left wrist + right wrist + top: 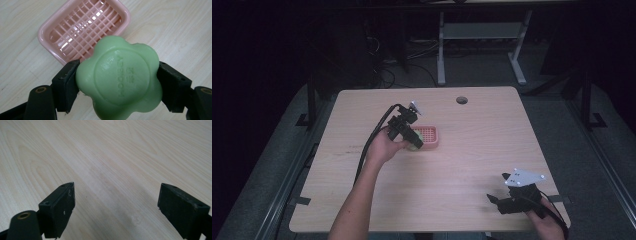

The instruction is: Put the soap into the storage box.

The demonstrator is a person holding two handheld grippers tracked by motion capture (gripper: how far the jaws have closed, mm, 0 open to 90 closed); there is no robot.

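Note:
A pale green flower-shaped soap bar (119, 77) sits clamped between the two black jaws of my left gripper (117, 82). Just beyond it lies a pink soap dish (82, 27) with a grid floor and nothing in it. From above, the left gripper (404, 131) hovers at the dish's (432, 136) left edge near the table's middle, the soap (414, 142) peeking out beneath it. My right gripper (116, 207) stands open over bare wood, and in the high view that gripper (512, 197) rests near the table's front right corner.
The light wooden table (472, 160) has a round cable hole (461, 100) at its back edge. A black cable (372, 140) trails from the left gripper along the forearm. Behind the table stands a white desk frame (482, 45) on a dark floor.

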